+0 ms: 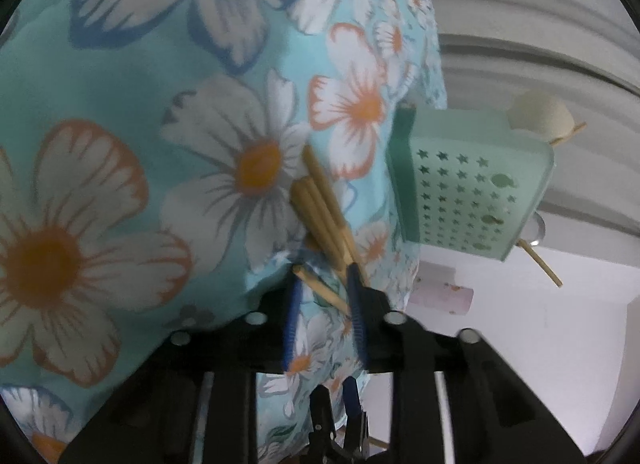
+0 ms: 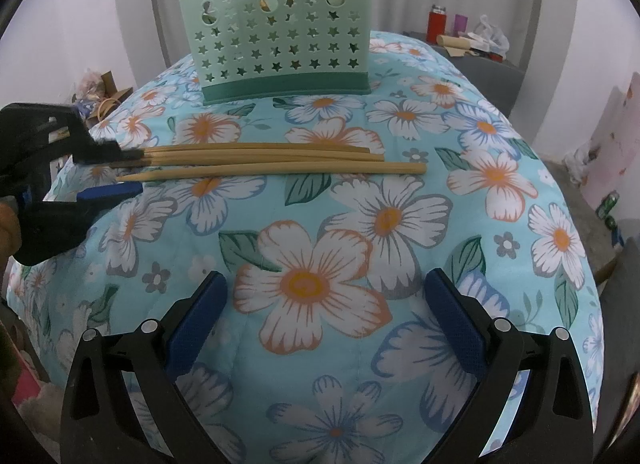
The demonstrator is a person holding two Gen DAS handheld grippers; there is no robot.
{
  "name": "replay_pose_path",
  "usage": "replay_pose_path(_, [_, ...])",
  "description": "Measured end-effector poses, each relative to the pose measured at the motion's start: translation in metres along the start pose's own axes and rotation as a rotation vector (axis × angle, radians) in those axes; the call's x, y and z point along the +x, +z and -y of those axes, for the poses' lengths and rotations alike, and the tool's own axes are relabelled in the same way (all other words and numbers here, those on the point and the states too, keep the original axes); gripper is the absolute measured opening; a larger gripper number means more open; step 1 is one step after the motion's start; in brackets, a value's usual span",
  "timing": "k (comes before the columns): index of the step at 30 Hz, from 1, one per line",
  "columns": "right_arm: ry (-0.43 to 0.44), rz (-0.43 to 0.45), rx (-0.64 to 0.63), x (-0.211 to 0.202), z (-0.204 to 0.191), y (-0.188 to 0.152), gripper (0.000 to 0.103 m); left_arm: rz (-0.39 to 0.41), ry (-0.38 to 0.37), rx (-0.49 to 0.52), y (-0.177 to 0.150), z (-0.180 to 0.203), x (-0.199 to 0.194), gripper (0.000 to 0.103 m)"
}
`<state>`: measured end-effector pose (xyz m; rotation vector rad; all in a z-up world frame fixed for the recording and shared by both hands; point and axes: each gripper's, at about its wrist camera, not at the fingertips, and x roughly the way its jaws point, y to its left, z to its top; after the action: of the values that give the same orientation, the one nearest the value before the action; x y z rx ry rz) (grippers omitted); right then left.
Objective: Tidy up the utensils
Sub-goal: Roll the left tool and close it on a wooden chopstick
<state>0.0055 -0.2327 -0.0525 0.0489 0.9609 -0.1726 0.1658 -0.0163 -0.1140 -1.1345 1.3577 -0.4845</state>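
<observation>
A bundle of slender, smooth bamboo chopsticks [image 2: 272,160] lies on the quilted floral cloth [image 2: 320,264], a soft turquoise fabric printed with white and orange flowers, draped over a rounded surface. In the right wrist view their long axis runs left to right across the cloth, parallel to the front of the mint-green plastic utensil holder [image 2: 280,28], which stands upright behind them, its wall pierced with star-shaped holes above a darker green base. The left gripper [image 1: 324,280] meets the sticks at their left ends, its blue ribbed fingers [image 1: 291,324] narrow around them; whether the pads press on them I cannot tell. The right gripper [image 2: 324,304] hangs over the cloth nearer the camera, fingers spread wide and holding nothing.
</observation>
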Motion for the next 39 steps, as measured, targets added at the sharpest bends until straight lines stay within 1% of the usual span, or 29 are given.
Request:
replay_pose_path(2, [0.0,0.0,0.0,0.0,0.0,0.0,0.095,0.007,0.003,-0.007,0.0,-0.006,-0.003,0.012])
replay_pose_path(8, [0.0,0.0,-0.001,0.0,0.001,0.0,0.095,0.025,-0.017,-0.009,-0.002,-0.009,-0.01,0.011])
replay_pose_path(13, [-0.002,0.002,0.0,0.0,-0.001,0.0,0.095,0.119,-0.015,-0.019,0.005,-0.018,-0.046,0.01])
replay_pose_path(15, [-0.001,0.002,0.0,0.0,0.0,0.0,0.095,0.105,-0.031,-0.033,0.008,-0.022,-0.052,0.01])
replay_pose_path(16, [0.0,0.002,0.001,0.0,0.0,0.0,0.095,0.075,-0.044,-0.033,0.009,-0.021,-0.053,0.013])
replay_pose_path(18, [0.0,0.001,0.001,0.0,-0.001,-0.001,0.095,0.041,-0.062,-0.018,0.006,-0.018,-0.056,0.03])
replay_pose_path(19, [0.0,0.001,0.001,0.0,-0.001,0.0,0.095,0.04,-0.063,-0.01,0.004,-0.017,-0.058,0.033])
replay_pose_path(21, [0.0,0.002,0.001,-0.001,-0.001,-0.001,0.095,0.027,-0.061,-0.003,-0.001,-0.013,-0.056,0.035])
replay_pose_path(25, [0.0,0.002,0.0,-0.001,0.0,0.0,0.095,-0.037,-0.077,-0.044,-0.008,-0.013,-0.038,0.035])
replay_pose_path(28, [0.001,0.003,0.001,-0.001,0.0,-0.001,0.095,-0.045,-0.08,-0.059,-0.007,-0.01,-0.025,0.034])
replay_pose_path(31, [0.0,0.003,0.001,-0.001,0.0,-0.001,0.095,-0.036,-0.09,-0.081,-0.001,-0.009,-0.017,0.033])
replay_pose_path(39, [-0.001,0.004,0.0,0.0,0.0,0.0,0.095,-0.019,-0.083,-0.144,0.004,-0.021,-0.011,0.013])
